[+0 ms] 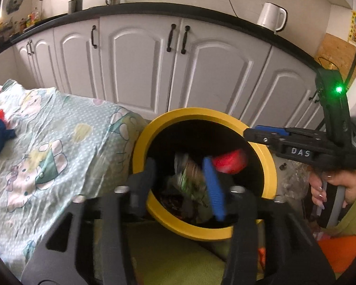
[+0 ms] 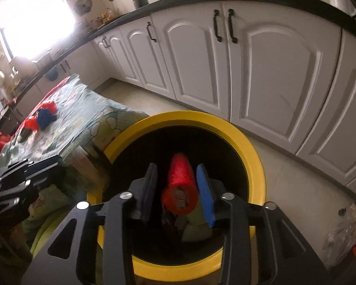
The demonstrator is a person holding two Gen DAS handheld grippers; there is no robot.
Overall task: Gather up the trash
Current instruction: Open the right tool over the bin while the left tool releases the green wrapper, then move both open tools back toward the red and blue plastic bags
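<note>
A yellow-rimmed black bin stands beside the table; its rim also shows in the right wrist view. My left gripper is open over the bin mouth, with a crumpled greenish wrapper blurred between its fingers, loose inside the bin. My right gripper is open over the bin, and a red foam net sleeve sits between its jaws; whether they still touch it is unclear. The sleeve also shows in the left wrist view. The right gripper body reaches over the rim.
A table with a cartoon-print cloth is left of the bin, with red and blue scraps on it. White kitchen cabinets stand behind. A clear plastic bag lies on the floor at right.
</note>
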